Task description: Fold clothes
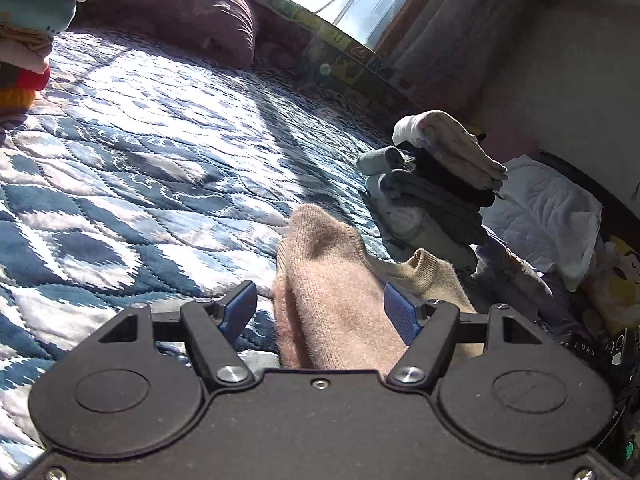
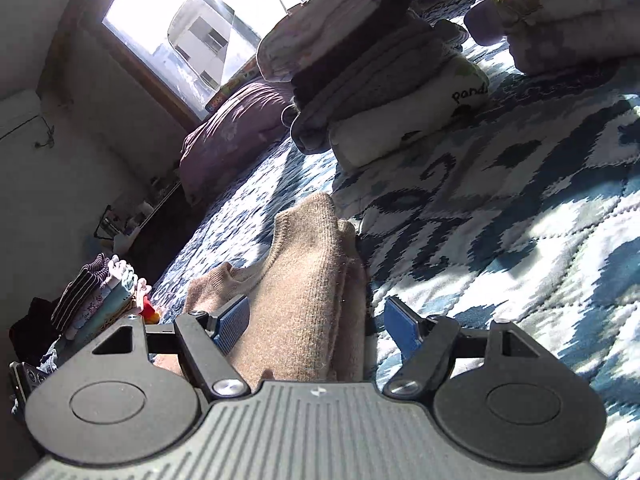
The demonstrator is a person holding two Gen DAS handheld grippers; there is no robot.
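While both grippers gape — tan sweater (image 1: 332, 280) between, on quilt (image 1: 120, 184).

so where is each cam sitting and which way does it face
Left wrist: on the left gripper, low over the blue quilt, facing the window; open blue pads straddle the beige knit sweater.
Right wrist: on the right gripper, facing the window from another angle; open pads straddle the same sweater.
Shared: sweater, quilt, folded stack, purple pillow.
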